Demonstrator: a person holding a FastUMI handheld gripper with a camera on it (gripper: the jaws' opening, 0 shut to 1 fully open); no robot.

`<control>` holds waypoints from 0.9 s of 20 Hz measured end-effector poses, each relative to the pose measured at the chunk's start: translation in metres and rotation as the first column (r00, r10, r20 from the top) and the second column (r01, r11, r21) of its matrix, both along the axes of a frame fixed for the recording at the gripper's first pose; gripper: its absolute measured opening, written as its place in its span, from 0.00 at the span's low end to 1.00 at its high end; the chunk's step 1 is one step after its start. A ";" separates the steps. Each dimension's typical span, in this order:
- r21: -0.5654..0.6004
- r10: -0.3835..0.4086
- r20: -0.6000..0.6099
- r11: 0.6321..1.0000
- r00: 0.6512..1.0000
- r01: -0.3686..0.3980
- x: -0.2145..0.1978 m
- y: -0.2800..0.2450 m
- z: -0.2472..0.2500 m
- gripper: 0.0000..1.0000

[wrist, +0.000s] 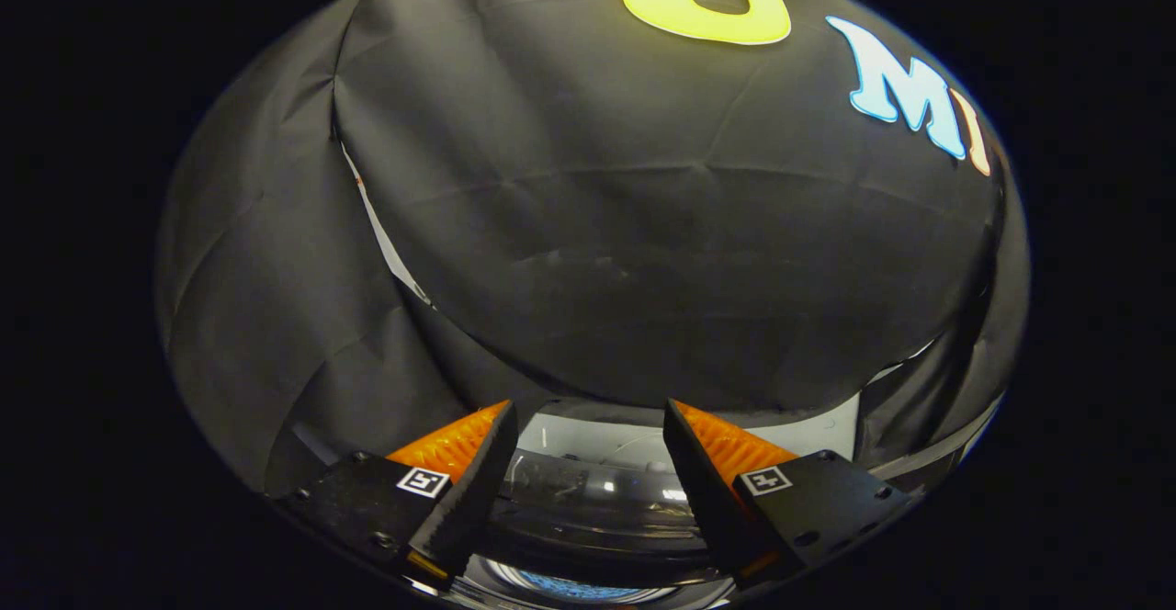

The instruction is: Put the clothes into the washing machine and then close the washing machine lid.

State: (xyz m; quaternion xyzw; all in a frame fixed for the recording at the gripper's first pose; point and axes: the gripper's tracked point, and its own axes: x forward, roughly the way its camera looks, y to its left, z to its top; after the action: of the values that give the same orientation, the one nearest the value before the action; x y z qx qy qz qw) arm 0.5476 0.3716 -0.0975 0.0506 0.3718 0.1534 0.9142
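The gripper (588, 412) is held up high here, its two fingers (464, 481) spread wide apart with nothing between them, no cloth, no handle, just open air. Neither finger touches anything.

Down below, in the gap between the fingers, sits the white washing machine (597, 440), seen from above at a steep angle. Its pale top panel runs across just beyond the fingertips, and nearer the gripper lies the dark, glossy, see-through lid (588, 500), catching small glints of light. Whether that lid is fully down or slightly lifted I cannot tell from this angle. At the very base of the view, under the lid's near edge, a curved sliver of blue shows (574, 589); it may be fabric in the drum, but it is too small and too cut off to say.

Beyond the machine hangs the creased black cloth wall (597, 252) of the booth, draped in folds, with a thin pale seam (386, 242) opening where two sheets meet, off past the left finger.
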 end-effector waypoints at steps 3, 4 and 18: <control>0.035 0.012 -0.065 0.999 0.998 -0.010 -0.012 0.007 -0.007 0.99; 0.036 0.017 -0.068 0.999 0.998 -0.014 -0.007 0.007 -0.011 0.99; 0.025 0.019 -0.007 1.000 1.000 -0.019 -0.004 0.007 -0.003 1.00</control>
State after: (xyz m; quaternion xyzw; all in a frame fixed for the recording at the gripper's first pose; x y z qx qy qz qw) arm 0.5432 0.3783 -0.1007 0.0589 0.3738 0.1664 0.9105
